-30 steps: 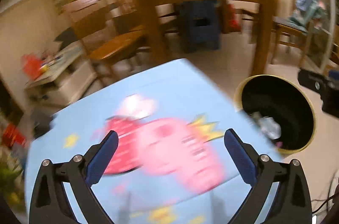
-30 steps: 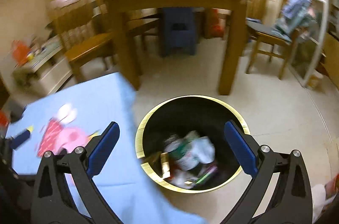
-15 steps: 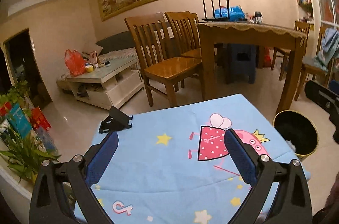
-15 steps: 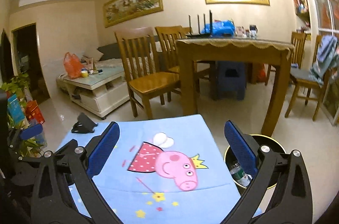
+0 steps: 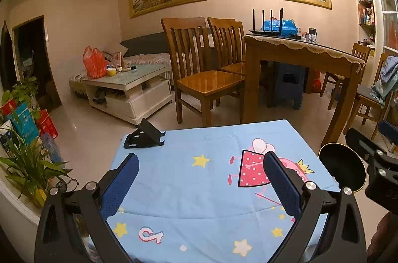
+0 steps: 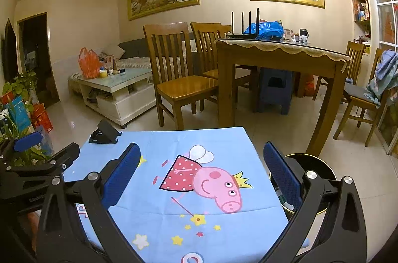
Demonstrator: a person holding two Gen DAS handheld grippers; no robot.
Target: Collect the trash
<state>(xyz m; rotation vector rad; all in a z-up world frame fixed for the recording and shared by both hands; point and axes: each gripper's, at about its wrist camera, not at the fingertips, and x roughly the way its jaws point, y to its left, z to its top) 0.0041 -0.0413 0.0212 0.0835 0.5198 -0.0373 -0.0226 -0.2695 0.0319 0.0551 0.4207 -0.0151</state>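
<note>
A black trash bin with a gold rim (image 5: 342, 168) stands on the floor at the right of a small table under a light blue cartoon-pig cloth (image 5: 211, 178). In the right wrist view the bin (image 6: 313, 163) sits behind the right finger, with a little trash showing inside. My left gripper (image 5: 199, 181) is open and empty above the cloth. My right gripper (image 6: 201, 173) is open and empty above the cloth too. No loose trash shows on the cloth.
A black phone stand (image 5: 144, 135) sits at the cloth's far left corner. Wooden chairs (image 5: 204, 74) and a dining table (image 5: 298, 59) stand behind. A white coffee table (image 5: 129, 89) is at the left. Potted plants (image 5: 27, 168) are near the left.
Both grippers have risen and tilted up from over the bin and cloth, so the whole room now shows. Since half a second ago they have barely moved.
</note>
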